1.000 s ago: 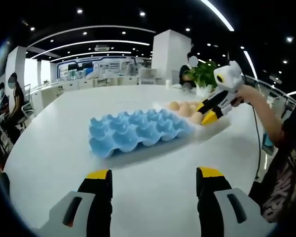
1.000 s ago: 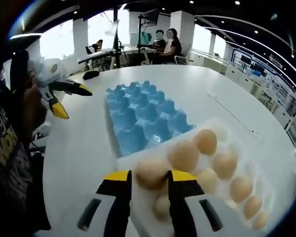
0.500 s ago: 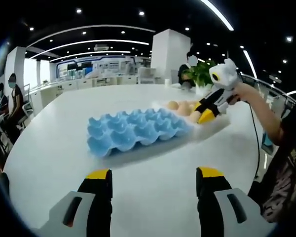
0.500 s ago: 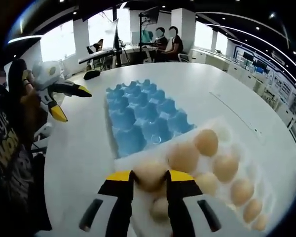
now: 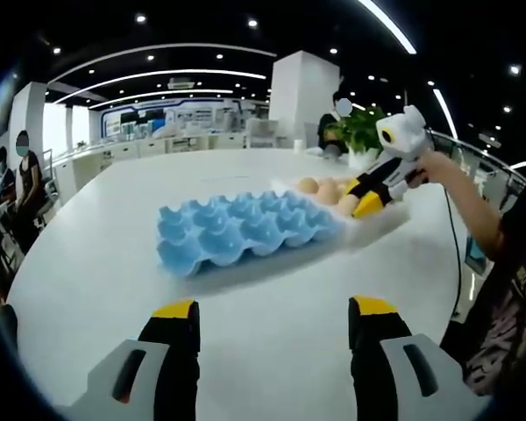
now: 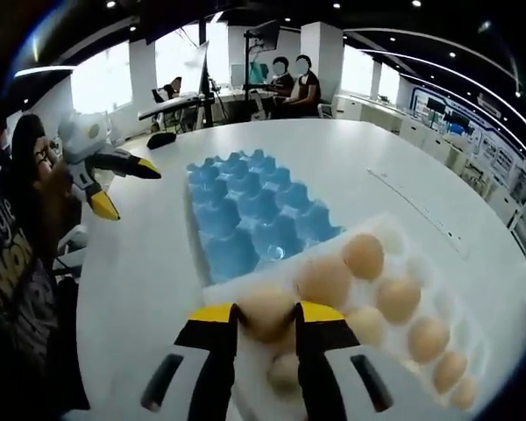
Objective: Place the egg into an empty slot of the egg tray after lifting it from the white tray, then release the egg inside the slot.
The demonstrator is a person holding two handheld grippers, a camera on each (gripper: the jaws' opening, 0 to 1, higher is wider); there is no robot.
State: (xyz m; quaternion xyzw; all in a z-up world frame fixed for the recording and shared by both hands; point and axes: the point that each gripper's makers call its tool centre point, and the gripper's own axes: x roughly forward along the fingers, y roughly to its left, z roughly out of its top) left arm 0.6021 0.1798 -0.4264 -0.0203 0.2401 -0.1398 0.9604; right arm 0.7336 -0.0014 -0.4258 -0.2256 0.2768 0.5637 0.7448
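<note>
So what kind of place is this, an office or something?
Probably an open-plan office or showroom: a big white table, desks with seated people, rows of recessed ceiling lights, and a potted plant.

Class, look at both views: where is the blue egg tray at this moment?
In the right gripper view the blue egg tray lies on the white table, just beyond the white tray of eggs; in the left gripper view it sits mid-table, left of it.

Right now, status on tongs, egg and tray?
Right tongs shut on egg above white tray. Left tongs open, idle. Blue egg tray slots empty, path clear.
</note>
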